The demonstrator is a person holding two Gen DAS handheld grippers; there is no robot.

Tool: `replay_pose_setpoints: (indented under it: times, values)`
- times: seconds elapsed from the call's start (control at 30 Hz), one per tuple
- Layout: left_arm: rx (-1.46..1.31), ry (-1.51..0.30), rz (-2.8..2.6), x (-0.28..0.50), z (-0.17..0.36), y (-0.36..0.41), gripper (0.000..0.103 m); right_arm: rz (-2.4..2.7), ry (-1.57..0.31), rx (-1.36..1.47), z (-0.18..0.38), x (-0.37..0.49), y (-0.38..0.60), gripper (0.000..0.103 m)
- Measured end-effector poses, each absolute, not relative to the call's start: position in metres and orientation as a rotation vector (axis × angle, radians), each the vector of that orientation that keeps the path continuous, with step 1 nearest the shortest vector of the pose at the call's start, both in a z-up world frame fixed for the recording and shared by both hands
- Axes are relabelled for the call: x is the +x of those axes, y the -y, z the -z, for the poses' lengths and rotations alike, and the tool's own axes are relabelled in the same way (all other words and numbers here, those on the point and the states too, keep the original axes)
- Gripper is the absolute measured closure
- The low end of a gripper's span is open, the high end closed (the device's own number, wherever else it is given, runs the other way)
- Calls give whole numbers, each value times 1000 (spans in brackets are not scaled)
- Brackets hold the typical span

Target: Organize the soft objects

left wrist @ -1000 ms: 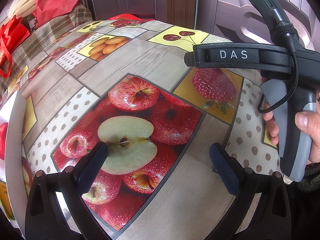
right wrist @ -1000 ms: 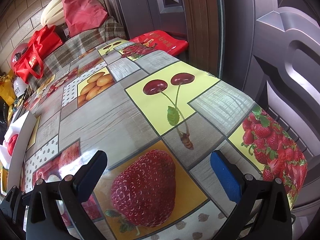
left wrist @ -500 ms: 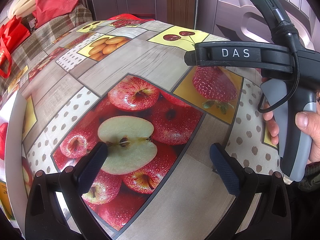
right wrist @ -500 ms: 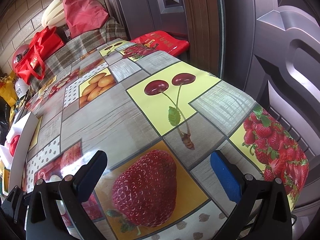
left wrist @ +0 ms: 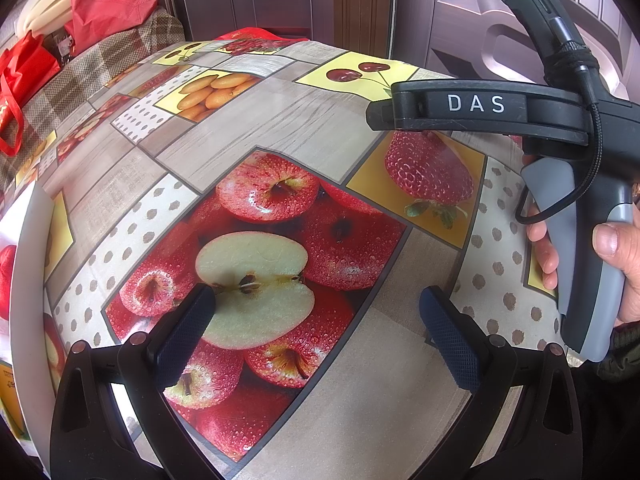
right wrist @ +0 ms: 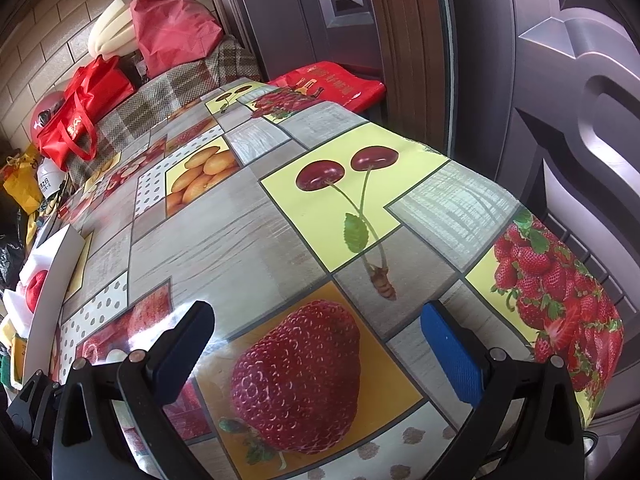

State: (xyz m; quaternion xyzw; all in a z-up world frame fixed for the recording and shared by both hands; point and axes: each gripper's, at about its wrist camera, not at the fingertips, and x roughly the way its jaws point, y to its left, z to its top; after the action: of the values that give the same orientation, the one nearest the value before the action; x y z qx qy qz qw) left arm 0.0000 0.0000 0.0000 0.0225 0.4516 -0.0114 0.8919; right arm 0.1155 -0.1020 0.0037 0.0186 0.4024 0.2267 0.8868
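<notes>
Left gripper (left wrist: 312,314): jaws spread wide, nothing between them, hanging over the halved-apple print on the glossy fruit-patterned tablecloth (left wrist: 248,136); same pose as 1 second ago. Right gripper (right wrist: 318,338): also wide open and empty, above the large strawberry print; its view has crept slightly since 1 second ago, the cherry panel sitting a touch further right and lower, otherwise no change. In the left wrist view the right gripper shows from the side as a black and grey pistol-grip unit lettered DAS, held by 1 hand (left wrist: 616,256), thumb on the grip, 1 green light lit on top. Soft objects lie well apart from both grippers, past the far end of the table on a brown checked cloth (right wrist: 180,80): 1 dull red fabric bag (right wrist: 172,28), 1 bright red tote bag with handles (right wrist: 88,108), 1 cream ribbed cushion-like bundle (right wrist: 108,34). 1 flat red printed bag (right wrist: 332,80) lies at the table's far corner by the dark panelled door (right wrist: 320,8). At the left edge, 1 white board (right wrist: 52,268); a red shape beside it cannot be identified.
</notes>
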Motion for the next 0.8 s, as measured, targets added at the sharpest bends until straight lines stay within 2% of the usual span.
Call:
replay_pose_setpoints:
  times: [0.8]
  values:
    - [47,-937,24,0,0,0,1,-486,-842,30,-3,115,98,0]
